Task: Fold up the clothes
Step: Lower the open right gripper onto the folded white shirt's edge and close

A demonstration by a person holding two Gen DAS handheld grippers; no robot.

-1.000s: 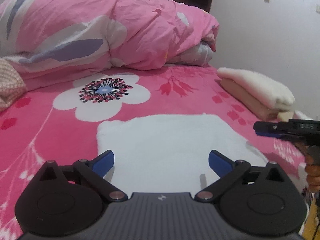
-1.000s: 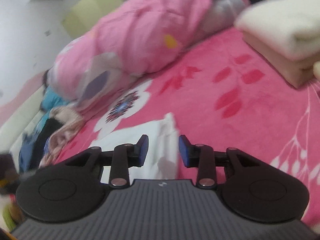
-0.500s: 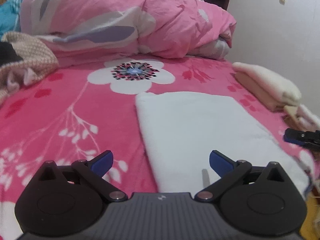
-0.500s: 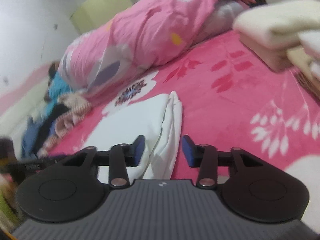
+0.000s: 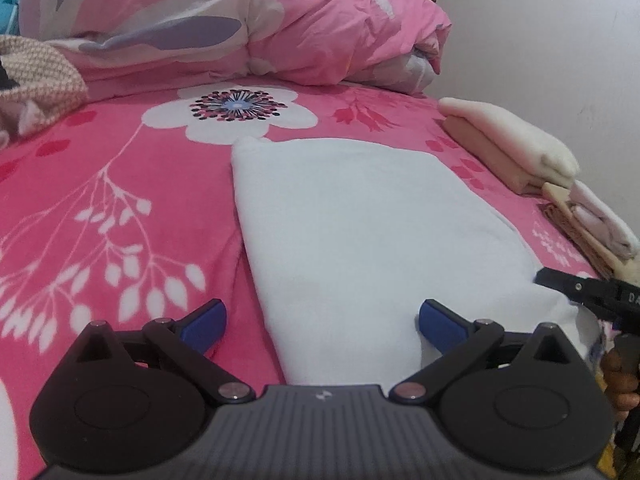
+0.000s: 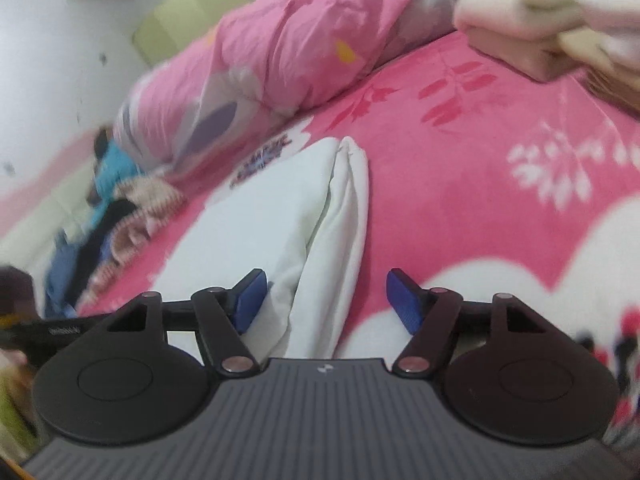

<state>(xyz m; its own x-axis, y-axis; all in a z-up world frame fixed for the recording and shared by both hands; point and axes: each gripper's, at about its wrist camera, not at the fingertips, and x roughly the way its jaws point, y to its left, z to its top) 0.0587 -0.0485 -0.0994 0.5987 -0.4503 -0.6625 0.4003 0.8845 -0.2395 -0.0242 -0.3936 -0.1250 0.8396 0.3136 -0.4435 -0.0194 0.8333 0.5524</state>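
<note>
1. My left hand-held gripper (image 5: 322, 322) hangs with fingers wide apart, over the near end of the white cloth (image 5: 360, 216).
2. My right hand-held gripper (image 6: 324, 300) is spread too, astride the cloth's layered edge.
3. The cloth lies folded flat on the pink bed (image 5: 112, 184), beside stacked folded clothes (image 5: 508, 144).

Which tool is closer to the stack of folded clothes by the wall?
Right. The right tool sits just in front of the stack; the left tool is across the white garment.
</note>
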